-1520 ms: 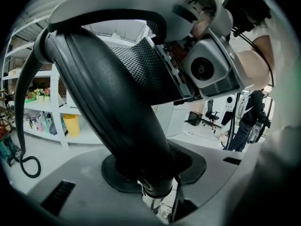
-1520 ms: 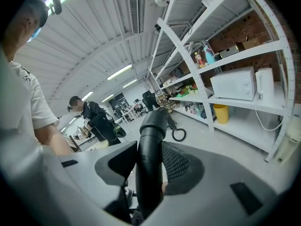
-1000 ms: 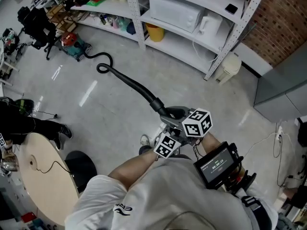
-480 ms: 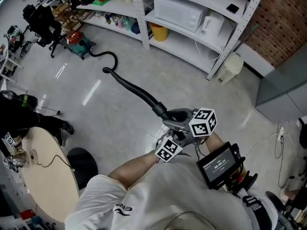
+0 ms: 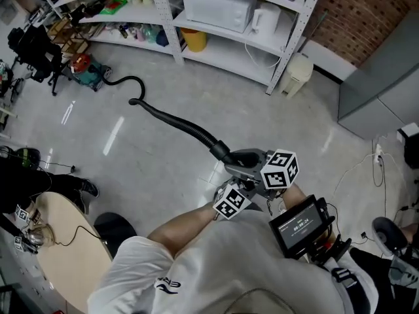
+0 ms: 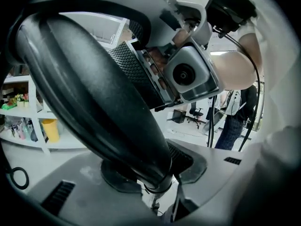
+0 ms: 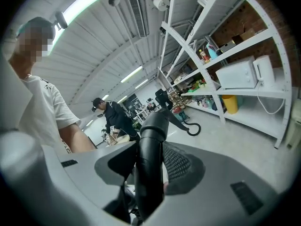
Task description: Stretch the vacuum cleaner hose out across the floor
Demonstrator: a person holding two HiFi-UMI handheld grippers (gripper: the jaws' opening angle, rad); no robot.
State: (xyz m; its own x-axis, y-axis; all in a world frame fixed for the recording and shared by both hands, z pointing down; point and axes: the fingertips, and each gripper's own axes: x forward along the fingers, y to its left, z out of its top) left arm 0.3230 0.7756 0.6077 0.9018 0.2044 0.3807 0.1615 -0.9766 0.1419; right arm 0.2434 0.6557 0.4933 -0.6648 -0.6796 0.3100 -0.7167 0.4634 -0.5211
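Hose point(image 5: 173, 123): black and ribbed. It leaves the vacuum cleaner point(image 5: 84, 69) by the shelving point(image 5: 177, 25), makes one hooked loop point(image 5: 134, 87) on the floor point(image 5: 163, 169) near the machine, then runs in a shallow curve to its stiff handle end just in front of me.

Left gripper point(image 5: 237, 183): its own view shows the thick curved handle filling the gap, jaws clamped on it. Right gripper point(image 5: 247, 160): clenched on the same end, with the tube standing between its pads. The two grips sit close together.

Assessment: partly stretched; the loop and the curve are the slack that is left.

Plan: draw the end away from the machine along the hose's own line, low and steady, with both grippers moving as one so the handle does not twist. Watch the loop open, and ease off if the canister starts to drag.
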